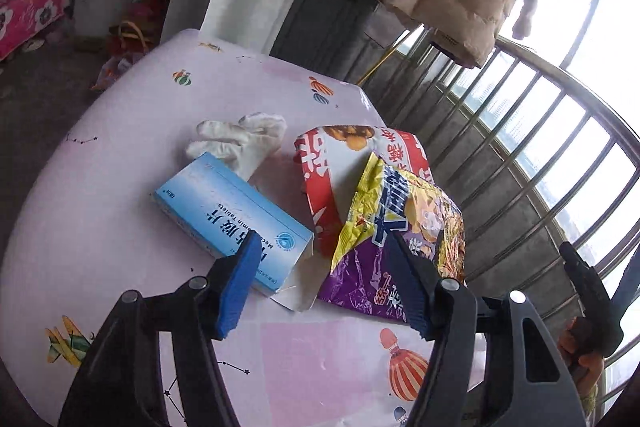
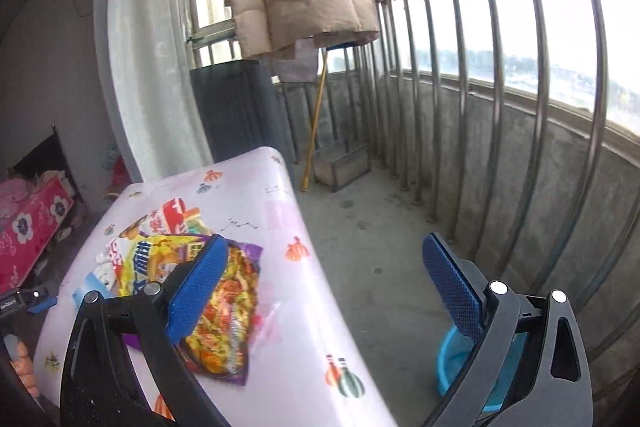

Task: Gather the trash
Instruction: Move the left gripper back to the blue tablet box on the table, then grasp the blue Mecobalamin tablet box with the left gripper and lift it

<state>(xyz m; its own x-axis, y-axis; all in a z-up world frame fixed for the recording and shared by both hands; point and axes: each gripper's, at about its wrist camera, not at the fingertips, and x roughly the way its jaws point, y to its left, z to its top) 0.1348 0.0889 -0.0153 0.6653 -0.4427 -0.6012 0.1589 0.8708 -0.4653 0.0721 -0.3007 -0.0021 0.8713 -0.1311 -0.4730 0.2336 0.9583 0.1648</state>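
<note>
Trash lies uncollected on the table (image 1: 100,155): box (image 1: 228,215), glove (image 1: 240,139), wrappers (image 1: 384,203), while left gripper (image 1: 320,259) and right gripper (image 2: 324,283) gape empty.

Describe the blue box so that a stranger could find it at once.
Look at the pink table with balloon prints. Near its middle lie a white glove and two snack bags; the blue box lies in front of the glove, left of the bags. It is the only flat carton, light blue, with printed text.
</note>
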